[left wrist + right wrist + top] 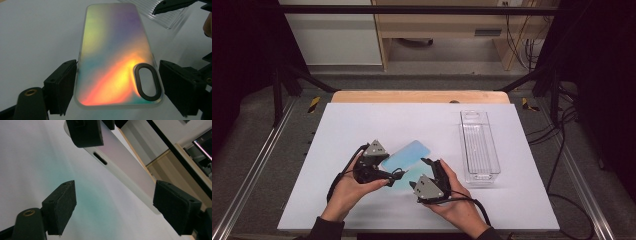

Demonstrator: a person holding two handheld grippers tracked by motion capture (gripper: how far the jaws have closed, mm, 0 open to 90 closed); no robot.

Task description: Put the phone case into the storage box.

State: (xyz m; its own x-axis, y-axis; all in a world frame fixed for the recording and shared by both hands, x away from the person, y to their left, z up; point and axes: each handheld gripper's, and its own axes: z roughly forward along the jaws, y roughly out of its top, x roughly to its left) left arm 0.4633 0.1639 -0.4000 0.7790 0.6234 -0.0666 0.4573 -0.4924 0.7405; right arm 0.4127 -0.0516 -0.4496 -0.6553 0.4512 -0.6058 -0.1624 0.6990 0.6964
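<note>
An iridescent phone case (pixel 407 154) with an oval camera cutout (pixel 147 81) hangs tilted a little above the white mat (pixel 362 125). It throws a teal glow on the mat beneath. My left gripper (pixel 393 173) is shut on the case (pixel 112 50), one pad on each long edge near the cutout end. My right gripper (pixel 421 172) stands open just right of it, jaws spread with nothing between them (pixel 115 205). In the right gripper view the case (pixel 125 160) runs edge-on beyond the jaws, with a pad of the left gripper (pixel 85 132) clamped on it.
A clear, long plastic bin (pixel 479 147) lies on the right side of the mat, also seen at the top of the left gripper view (pixel 150 8). The mat's left and far parts are bare. Black frame posts and cables flank the table.
</note>
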